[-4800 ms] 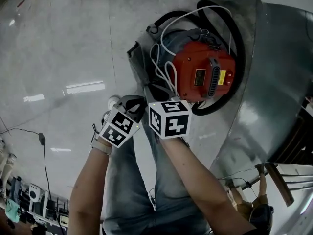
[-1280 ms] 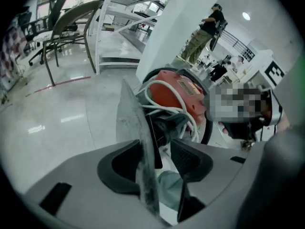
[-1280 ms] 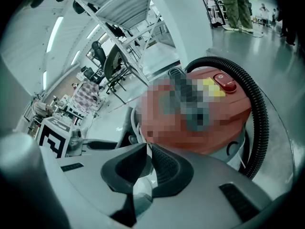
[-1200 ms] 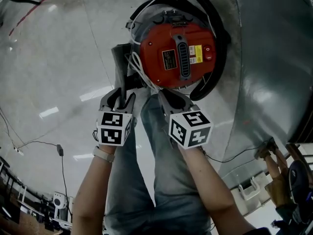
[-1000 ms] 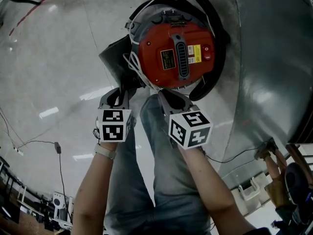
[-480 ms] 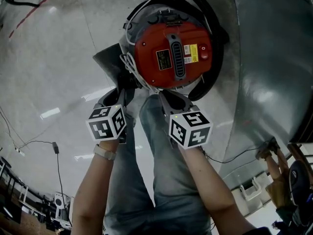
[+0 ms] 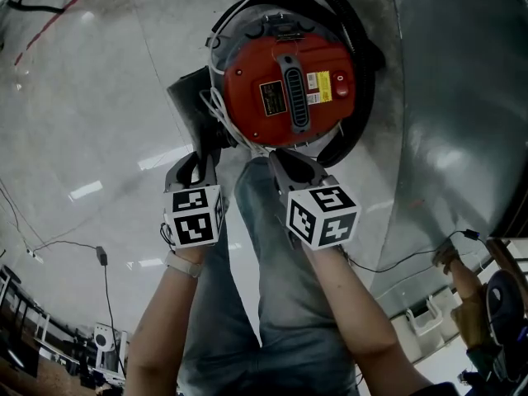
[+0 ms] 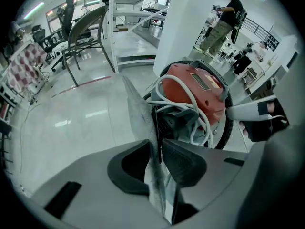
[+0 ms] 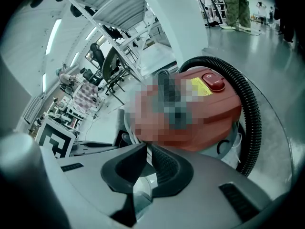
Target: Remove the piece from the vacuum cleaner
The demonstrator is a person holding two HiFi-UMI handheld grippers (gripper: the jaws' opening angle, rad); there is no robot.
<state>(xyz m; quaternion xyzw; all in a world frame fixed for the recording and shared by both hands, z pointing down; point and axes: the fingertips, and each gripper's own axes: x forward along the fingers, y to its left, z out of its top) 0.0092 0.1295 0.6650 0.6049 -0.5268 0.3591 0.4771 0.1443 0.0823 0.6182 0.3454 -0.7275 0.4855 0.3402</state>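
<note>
So both tongs were pointed down at the red vacuum cleaner (image 7: 285,85), which sat on a shiny floor (image 7: 91,81) straight ahead of them. The left tongs (image 8: 157,149) had a flat grey piece (image 8: 136,104) standing on edge between the jaws. Those jaws had just been opening up a bit, but the pads looked to be against the piece on both sides, so I'd call it gripped. From the left tongs' tips the piece ran forward to the vacuum's side, right next to a tangle of white cord (image 8: 183,87), and it sat off to the left of the right tongs. The right tongs (image 9: 145,151) were just beside the left ones, tips up against the vacuum's near rim. Their jaws were almost together, with a thin white strip (image 9: 143,152) pinched between the pads, and I honestly couldn't tell what that strip belonged to. A black hose (image 9: 250,118) curled around the vacuum on the far side and to the right of the right tongs.
</note>
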